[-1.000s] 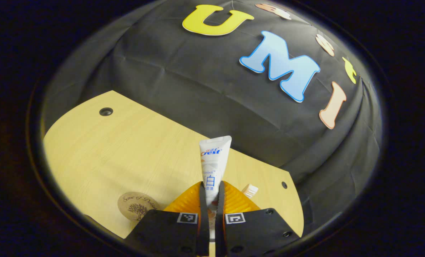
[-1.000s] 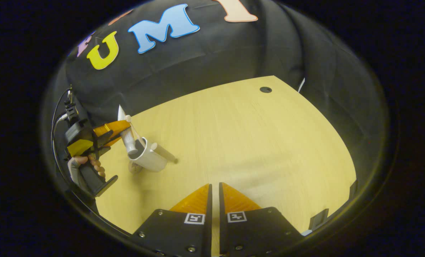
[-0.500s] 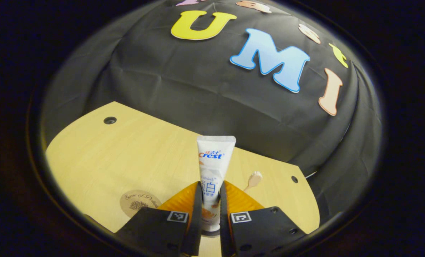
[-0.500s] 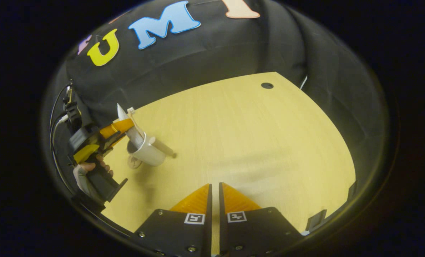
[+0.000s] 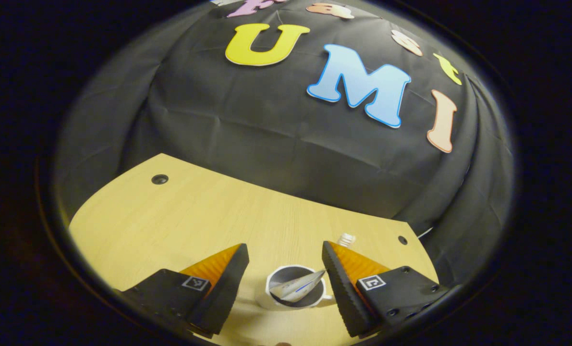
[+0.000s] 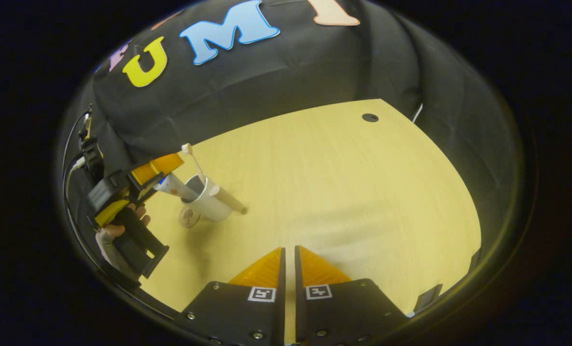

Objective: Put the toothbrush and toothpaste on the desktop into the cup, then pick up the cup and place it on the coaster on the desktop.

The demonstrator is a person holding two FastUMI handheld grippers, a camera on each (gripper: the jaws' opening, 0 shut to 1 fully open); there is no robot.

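Observation:
A white cup (image 5: 293, 294) stands on the wooden desktop (image 5: 170, 221), below and between my open left gripper's (image 5: 284, 247) fingers. The toothpaste tube (image 5: 298, 287) rests inside it, free of both fingers. The toothbrush head (image 5: 346, 238) pokes up behind the right finger. In the right gripper view the cup (image 6: 210, 204) holds the toothbrush (image 6: 192, 161) and the leaning toothpaste (image 6: 173, 185), with the left gripper (image 6: 163, 168) just above in a person's hand. A round coaster (image 6: 188, 217) lies beside the cup. My right gripper (image 6: 289, 259) is shut and holds nothing, over the desktop's near part.
The black cloth wall runs close behind the desktop's far edge. Cable holes sit in the desktop at its corners (image 5: 159, 179) (image 6: 370, 117). Bare desktop (image 6: 343, 182) stretches between the cup and my right gripper.
The left gripper opened and let go of the toothpaste, which dropped into the cup. The left gripper view tilted down over the cup. The right gripper barely moved.

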